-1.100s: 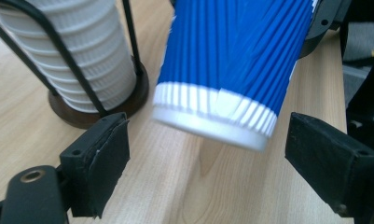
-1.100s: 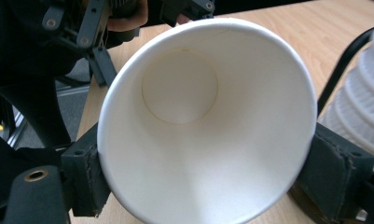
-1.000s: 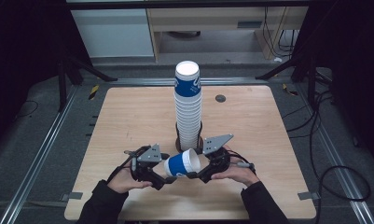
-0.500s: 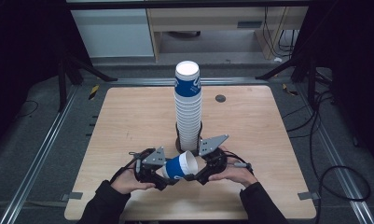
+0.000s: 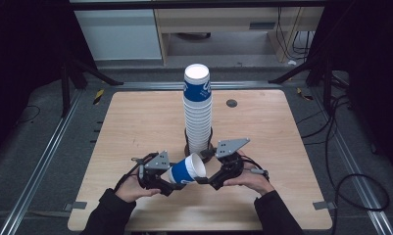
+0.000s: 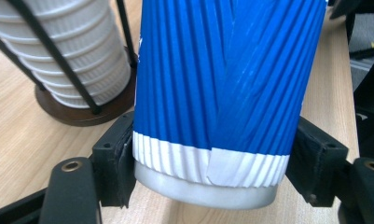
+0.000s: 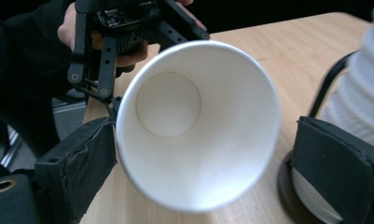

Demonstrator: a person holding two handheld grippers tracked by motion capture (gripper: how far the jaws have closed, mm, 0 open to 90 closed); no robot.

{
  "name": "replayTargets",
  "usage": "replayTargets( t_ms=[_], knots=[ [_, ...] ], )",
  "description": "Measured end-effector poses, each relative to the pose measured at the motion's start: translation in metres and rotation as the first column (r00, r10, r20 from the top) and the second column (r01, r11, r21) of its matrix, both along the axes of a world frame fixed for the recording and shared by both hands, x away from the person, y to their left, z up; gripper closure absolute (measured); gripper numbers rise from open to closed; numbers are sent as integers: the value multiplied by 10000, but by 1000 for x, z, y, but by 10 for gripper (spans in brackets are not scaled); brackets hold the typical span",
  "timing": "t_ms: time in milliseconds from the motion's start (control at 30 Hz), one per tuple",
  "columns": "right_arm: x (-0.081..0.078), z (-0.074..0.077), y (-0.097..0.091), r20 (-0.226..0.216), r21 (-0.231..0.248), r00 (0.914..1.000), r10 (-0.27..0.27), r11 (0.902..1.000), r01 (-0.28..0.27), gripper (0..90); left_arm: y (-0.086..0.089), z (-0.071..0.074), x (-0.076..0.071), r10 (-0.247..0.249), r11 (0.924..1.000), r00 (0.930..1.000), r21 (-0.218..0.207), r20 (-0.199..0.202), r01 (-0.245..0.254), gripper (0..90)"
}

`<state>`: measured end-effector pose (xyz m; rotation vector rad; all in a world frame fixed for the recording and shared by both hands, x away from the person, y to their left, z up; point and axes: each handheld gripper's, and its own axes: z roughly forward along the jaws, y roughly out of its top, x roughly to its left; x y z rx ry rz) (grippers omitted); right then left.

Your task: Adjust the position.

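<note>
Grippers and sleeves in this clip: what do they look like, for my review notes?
Both the left gripper and the right gripper are black linkage frames with blocky black padded jaws. Each carries a grey three-cornered plate on top, dotted with small holes. Brass-coloured rivets sit at the jaw pivots in the gripper views. Thin black cables loop from each body. The person wears black long sleeves down to the wrists.

A single paper cup point(image 5: 186, 170) — ribbed blue sleeve, white band at its base, plain white inside — lies tipped on its side just above the table, near the front edge. Its open mouth faces right and slightly up; its base sits clamped in the left gripper point(image 5: 160, 177).
</note>
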<state>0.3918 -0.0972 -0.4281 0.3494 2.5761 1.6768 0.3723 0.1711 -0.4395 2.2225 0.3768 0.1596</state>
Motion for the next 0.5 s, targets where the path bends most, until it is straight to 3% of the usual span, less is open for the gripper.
replayTargets(
  t_ms=[167,400,500],
  knots=[
    [1,4,-10,50,322,9992,-400,9987,398,61,11,7,2,380,9960,9992,-815,149,-366,272],
    [3,5,-14,-140,928,9983,-566,9940,577,65,16,15,0,590,9768,9975,-2080,379,-499,272],
    [2,6,-13,-217,1151,9988,-430,9923,452,69,13,16,-1,563,9738,9975,-2230,434,-453,272]
  ],
)
